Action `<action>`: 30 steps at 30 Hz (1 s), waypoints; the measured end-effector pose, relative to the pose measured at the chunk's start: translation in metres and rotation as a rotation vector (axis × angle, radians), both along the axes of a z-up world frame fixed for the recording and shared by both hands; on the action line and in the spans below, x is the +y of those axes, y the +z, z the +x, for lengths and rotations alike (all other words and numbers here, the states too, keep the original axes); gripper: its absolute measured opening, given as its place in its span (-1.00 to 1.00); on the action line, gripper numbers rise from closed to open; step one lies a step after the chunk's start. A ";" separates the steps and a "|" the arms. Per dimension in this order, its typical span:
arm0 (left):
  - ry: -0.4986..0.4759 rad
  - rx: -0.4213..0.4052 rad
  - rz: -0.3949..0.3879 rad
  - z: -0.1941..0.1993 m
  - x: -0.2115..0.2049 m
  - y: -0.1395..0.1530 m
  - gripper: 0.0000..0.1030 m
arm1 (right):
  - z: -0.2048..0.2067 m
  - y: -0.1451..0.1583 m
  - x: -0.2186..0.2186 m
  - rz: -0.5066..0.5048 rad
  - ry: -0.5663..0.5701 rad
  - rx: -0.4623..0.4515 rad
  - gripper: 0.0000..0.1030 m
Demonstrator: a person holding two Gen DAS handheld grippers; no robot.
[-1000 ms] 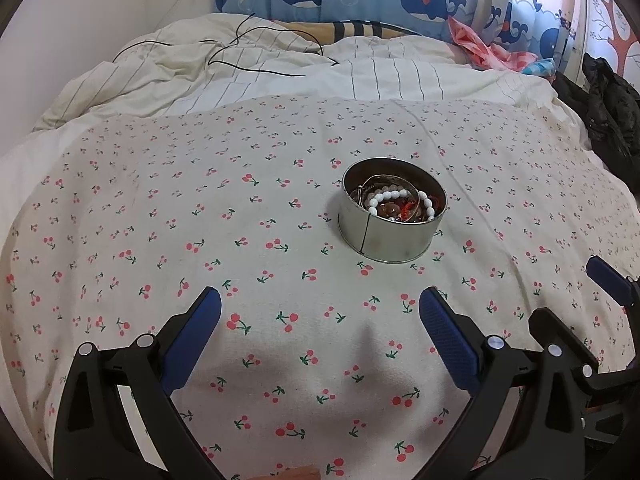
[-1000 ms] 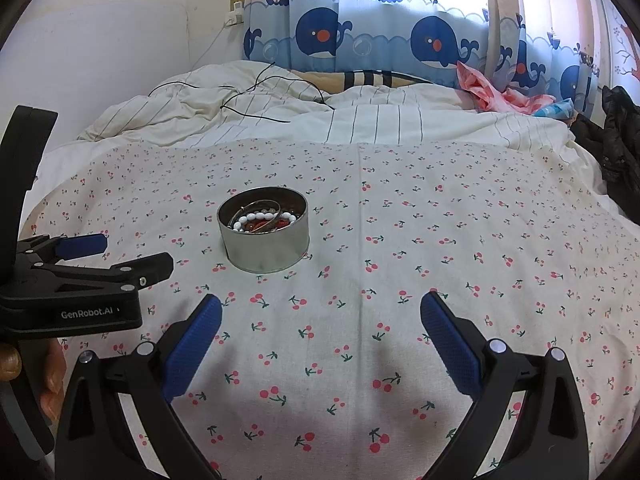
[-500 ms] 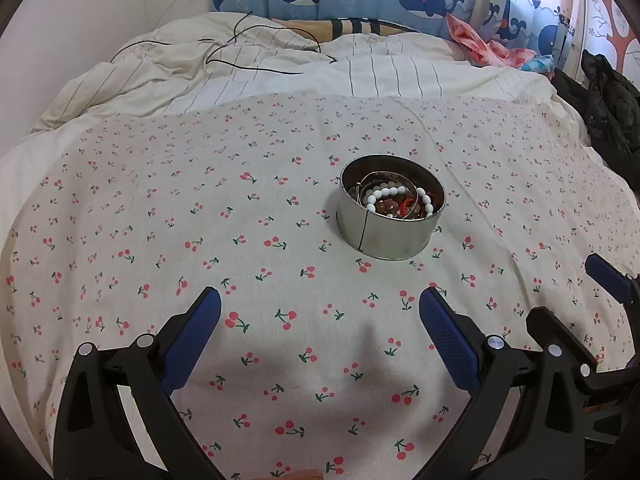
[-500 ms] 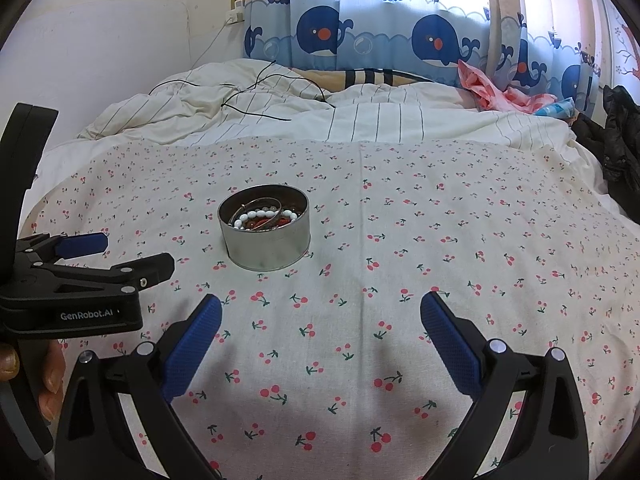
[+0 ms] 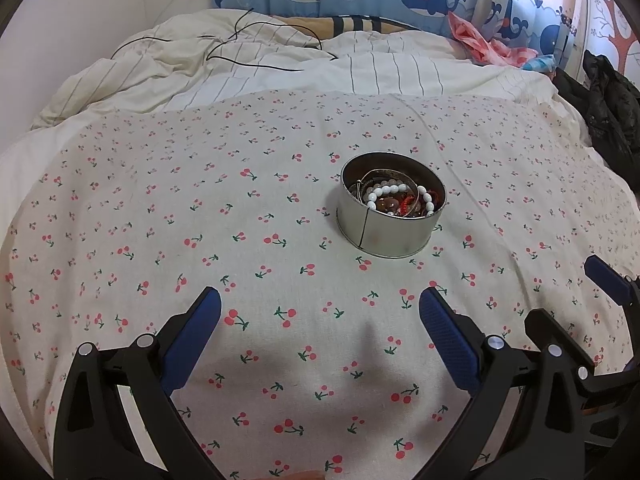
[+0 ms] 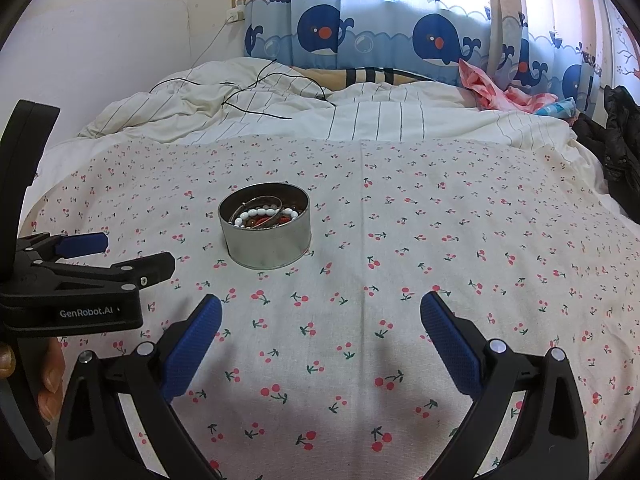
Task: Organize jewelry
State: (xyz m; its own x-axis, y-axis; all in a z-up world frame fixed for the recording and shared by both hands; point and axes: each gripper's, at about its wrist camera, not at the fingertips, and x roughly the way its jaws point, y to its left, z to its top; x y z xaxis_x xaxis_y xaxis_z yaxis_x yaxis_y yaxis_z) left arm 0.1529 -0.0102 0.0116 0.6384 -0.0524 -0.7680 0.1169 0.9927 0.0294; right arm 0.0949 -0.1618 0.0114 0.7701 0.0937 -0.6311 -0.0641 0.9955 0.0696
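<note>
Metal tin (image 5: pixel 390 220) of jewelry ahead of both grippers' spread, empty jaws.

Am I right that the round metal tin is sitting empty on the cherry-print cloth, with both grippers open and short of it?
Not quite. The round metal tin is not empty: the left wrist view shows a white bead bracelet and other jewelry inside. The rest holds: it sits on the cherry-print cloth, with the left gripper and right gripper open and short of it.

Round metal tin (image 6: pixel 265 236) on cherry-print bedspread (image 6: pixel 400 240), white bead bracelet (image 6: pixel 262 214), red beads and metal bangles inside, right gripper (image 6: pixel 320 312) spread wide and empty in foreground, left gripper (image 6: pixel 120 252) at left edge, whale-print curtain (image 6: pixel 360 36) behind.
</note>
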 end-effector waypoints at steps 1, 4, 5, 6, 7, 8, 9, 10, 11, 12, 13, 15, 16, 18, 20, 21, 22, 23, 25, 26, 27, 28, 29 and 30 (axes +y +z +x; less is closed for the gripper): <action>-0.001 0.001 -0.001 0.000 0.000 0.000 0.85 | 0.001 0.001 0.000 0.001 0.000 0.000 0.85; -0.001 0.000 -0.001 0.000 0.000 0.000 0.85 | 0.000 0.000 0.000 0.000 0.000 0.000 0.85; 0.000 0.000 -0.001 0.000 0.000 0.000 0.85 | 0.001 0.001 0.000 0.001 0.000 0.000 0.85; 0.001 0.003 0.000 0.000 0.000 0.000 0.85 | 0.000 0.000 0.000 0.001 0.001 0.001 0.85; 0.001 0.004 -0.001 0.000 0.000 0.000 0.85 | 0.000 0.000 0.000 0.000 0.001 0.000 0.85; 0.001 0.006 -0.001 0.000 0.000 -0.001 0.85 | 0.001 0.001 0.000 0.000 0.001 0.000 0.85; 0.001 0.006 0.000 0.000 0.000 -0.001 0.85 | 0.001 0.001 0.000 0.000 0.001 0.001 0.85; 0.001 0.006 0.000 0.000 0.000 -0.001 0.85 | 0.001 0.001 0.000 0.000 0.000 0.000 0.85; 0.002 0.005 -0.001 0.000 0.000 -0.001 0.85 | 0.001 0.001 0.000 0.000 0.000 0.001 0.85; 0.002 0.005 -0.001 0.000 0.000 -0.002 0.85 | 0.001 0.000 0.000 0.000 0.000 0.001 0.85; 0.003 0.005 0.000 0.000 0.000 -0.002 0.85 | 0.001 0.001 0.000 0.000 0.001 0.001 0.85; 0.003 0.008 -0.001 0.000 0.000 -0.002 0.85 | 0.000 0.001 0.000 0.000 0.001 0.001 0.85; 0.005 0.009 0.001 0.000 0.000 -0.002 0.85 | 0.000 0.000 0.000 -0.001 0.001 0.001 0.85; 0.006 0.011 0.003 0.001 0.000 -0.002 0.85 | 0.001 0.001 0.000 0.000 0.001 0.002 0.85; 0.011 0.032 -0.019 0.002 0.002 -0.004 0.85 | 0.001 0.001 0.000 0.000 0.001 0.002 0.85; 0.022 0.045 -0.041 0.003 0.005 -0.006 0.85 | 0.000 0.000 0.001 -0.001 0.002 0.002 0.85; 0.030 0.051 -0.064 0.003 0.008 -0.008 0.85 | 0.000 0.000 0.001 -0.002 0.002 0.002 0.85; 0.036 0.049 -0.079 0.002 0.011 -0.008 0.85 | 0.001 0.000 0.001 -0.001 0.001 0.002 0.85; 0.047 0.036 -0.048 0.001 0.011 -0.009 0.85 | 0.000 -0.001 0.000 0.001 0.001 0.002 0.85; 0.054 0.021 -0.022 0.000 0.010 -0.007 0.85 | 0.001 0.000 0.001 0.000 0.001 0.003 0.85; 0.058 0.008 -0.008 -0.001 0.009 -0.006 0.85 | 0.001 0.000 0.001 -0.001 0.001 0.002 0.85; 0.052 0.007 -0.008 -0.001 0.009 -0.005 0.85 | 0.001 0.000 0.000 -0.001 0.002 0.003 0.85; 0.047 0.013 -0.013 -0.001 0.009 -0.005 0.85 | 0.000 0.000 0.000 -0.001 0.001 0.003 0.85; 0.045 0.018 -0.015 0.000 0.009 -0.005 0.85 | 0.000 0.000 0.000 -0.001 0.001 0.003 0.85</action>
State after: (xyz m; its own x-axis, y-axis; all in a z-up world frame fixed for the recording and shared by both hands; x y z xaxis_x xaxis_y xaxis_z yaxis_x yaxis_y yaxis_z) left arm 0.1525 -0.0012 0.0065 0.6264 -0.0349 -0.7787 0.0720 0.9973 0.0132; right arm 0.0951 -0.1615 0.0109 0.7682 0.0939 -0.6333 -0.0650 0.9955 0.0688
